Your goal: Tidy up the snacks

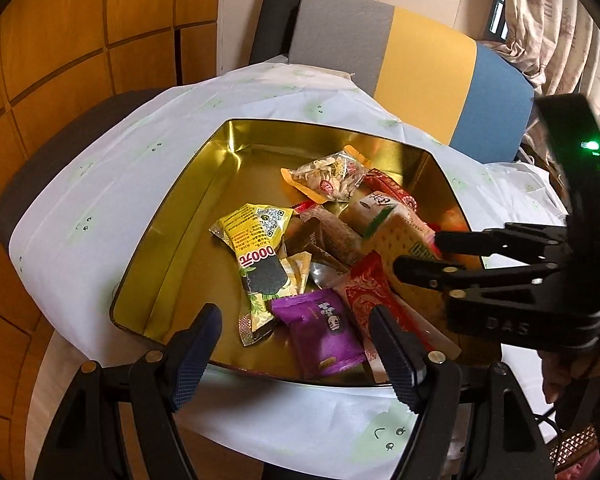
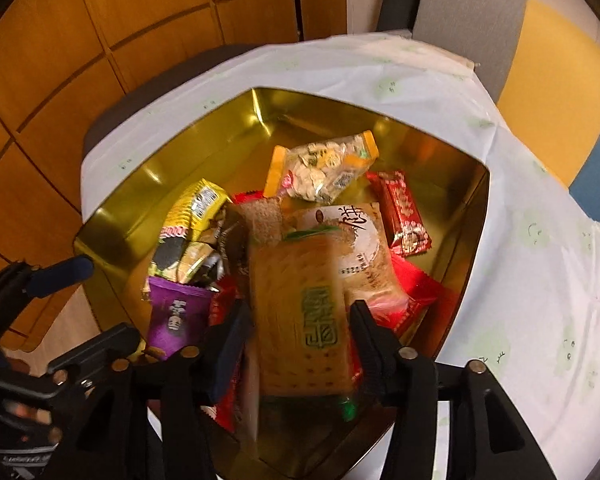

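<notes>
A gold tin tray (image 1: 204, 184) sits on a white cloth and holds a pile of wrapped snacks. My left gripper (image 1: 296, 328) hangs open over the tray's near rim, with a purple packet (image 1: 320, 336) below the gap and nothing between its fingers. My right gripper (image 2: 300, 320) reaches in from the right over the pile. A long cracker pack with a green label (image 2: 300, 312) lies between its fingers, whose pads stand at the pack's edges without pinching it. In the left wrist view the right gripper (image 1: 416, 254) is over the same cracker pack (image 1: 396, 236).
The tray also holds a yellow packet (image 1: 256, 228), a clear bag of seeds with orange ends (image 1: 328, 176) and red wrappers (image 2: 408, 212). A grey, yellow and blue chair back (image 1: 420, 60) stands behind the table, wooden panels (image 1: 60, 40) to the left. White cloth (image 2: 520, 240) lies right of the tray.
</notes>
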